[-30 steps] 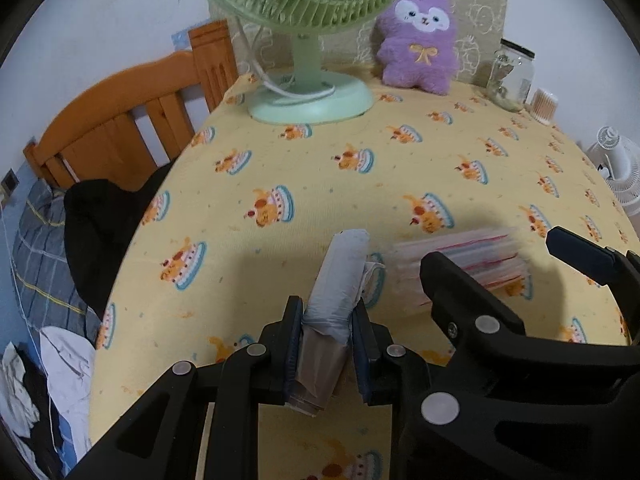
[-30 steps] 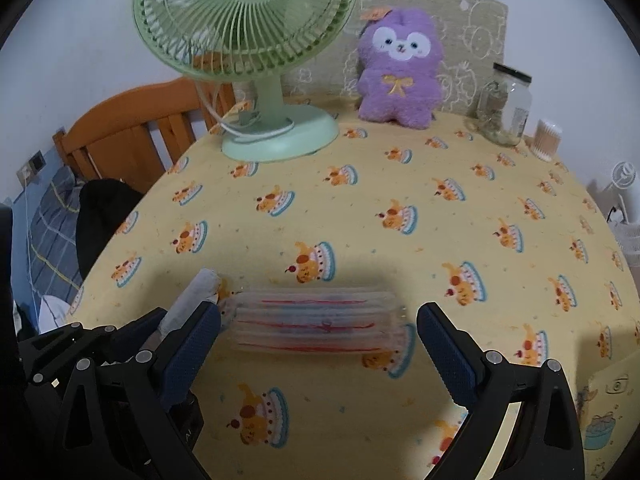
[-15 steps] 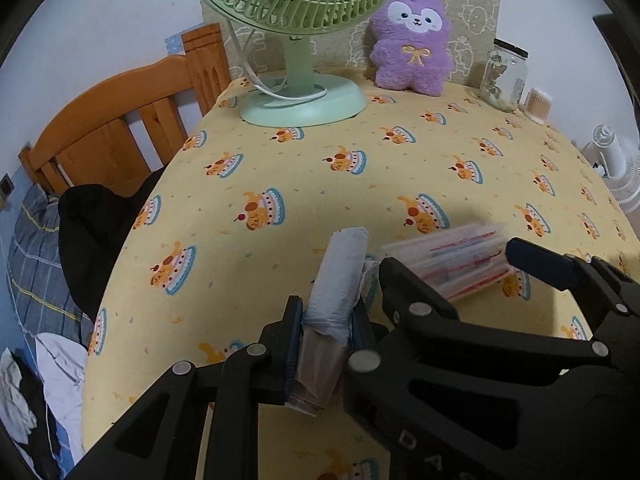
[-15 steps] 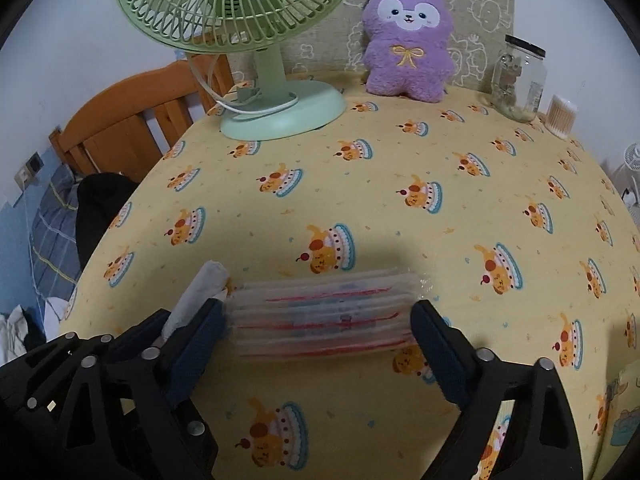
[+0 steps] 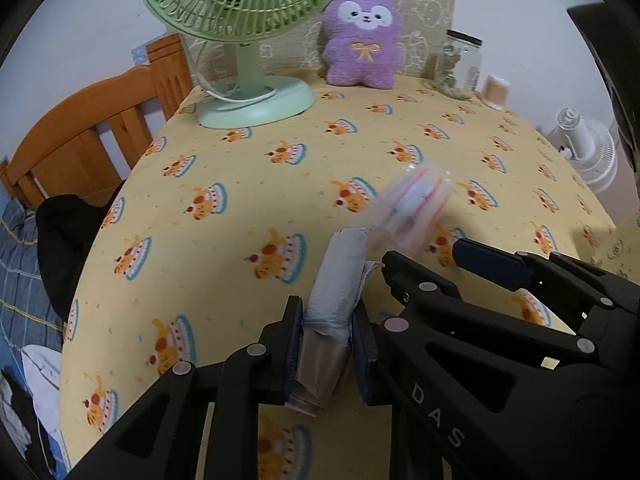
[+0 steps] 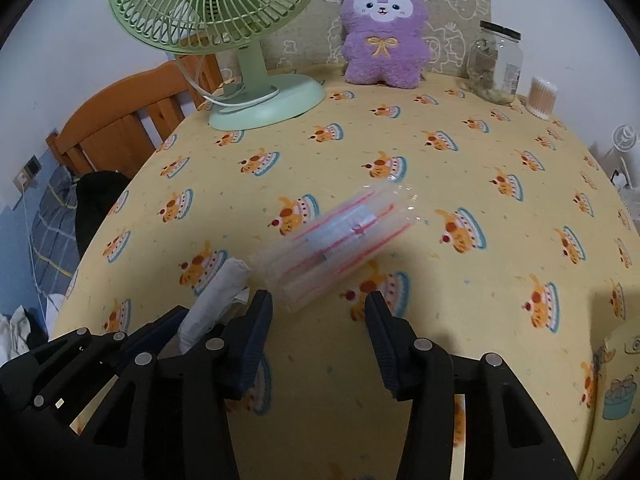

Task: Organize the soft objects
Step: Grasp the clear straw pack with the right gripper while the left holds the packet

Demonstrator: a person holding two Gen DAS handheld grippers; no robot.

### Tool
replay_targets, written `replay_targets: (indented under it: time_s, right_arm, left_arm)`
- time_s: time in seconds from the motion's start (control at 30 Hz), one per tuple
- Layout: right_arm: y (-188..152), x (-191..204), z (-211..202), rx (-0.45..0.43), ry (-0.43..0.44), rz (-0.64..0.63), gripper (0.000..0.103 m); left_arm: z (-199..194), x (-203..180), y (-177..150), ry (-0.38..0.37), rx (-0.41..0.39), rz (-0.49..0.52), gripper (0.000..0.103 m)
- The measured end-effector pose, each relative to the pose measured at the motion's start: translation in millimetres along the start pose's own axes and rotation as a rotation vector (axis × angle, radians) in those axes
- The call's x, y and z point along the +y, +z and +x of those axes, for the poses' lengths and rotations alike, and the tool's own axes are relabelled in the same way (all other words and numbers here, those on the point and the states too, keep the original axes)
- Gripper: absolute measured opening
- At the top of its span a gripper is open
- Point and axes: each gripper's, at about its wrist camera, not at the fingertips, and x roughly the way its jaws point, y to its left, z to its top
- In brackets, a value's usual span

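Grey, soft rolled packet (image 5: 340,280), crinkled and tube-shaped, pinched between the blue-padded jaws of the left gripper (image 5: 326,344) at lower centre of the left view. Just beyond its tip, a clear plastic pack with red stripes (image 6: 340,240), blurred, lying aslant mid-frame on the yellow cake-print tablecloth (image 6: 440,168). Right gripper (image 6: 318,332) below that pack, jaws apart, holding nothing. Further up: ribbed green plastic desk fan (image 6: 224,12), fuzzy purple plush toy (image 6: 384,28), glass jar (image 6: 496,64).
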Motion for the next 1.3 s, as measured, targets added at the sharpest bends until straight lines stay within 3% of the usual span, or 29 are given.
replay_targets:
  time_s: [0.1,0.27,0.57,0.67,0.8,0.83,0.87,0.97,1.17,1.3]
  right_arm:
    - [-3,-4,-6,-0.002,-0.001,0.014,0.053]
    - [3,-3,-13,-0.030,0.008,0.021,0.075]
    - [29,-6,-3,-0.027,0.004,0.076,0.076]
    - [37,-13,8,-0.020,-0.010,0.118,0.076]
    - [39,-15,25,0.024,-0.020,0.116,0.076]
    - [38,-16,30,0.036,-0.019,0.116,0.073]
    - [37,-16,34,0.051,-0.016,0.120,0.064]
    - [36,-15,36,0.030,-0.050,0.098,0.049]
    - [33,-16,26,0.010,-0.030,0.086,0.025]
    - [28,-15,11,-0.009,-0.015,0.073,0.020]
  left_arm:
    - [-5,-5,0,0.004,-0.015,0.010,0.022]
    - [-10,0,8,0.021,-0.031,-0.005,0.022]
    - [-1,9,36,0.030,-0.031,-0.023,0.022]
    - [8,8,45,0.076,-0.031,-0.028,0.022]
    - [23,10,46,0.073,0.011,-0.025,0.022]
    - [27,10,46,0.071,0.022,-0.025,0.022]
    - [30,10,45,0.069,0.031,-0.023,0.022]
    - [33,11,43,0.061,0.032,-0.028,0.022]
    - [22,7,42,0.042,0.011,-0.020,0.022]
    - [8,1,37,0.043,-0.008,-0.011,0.022]
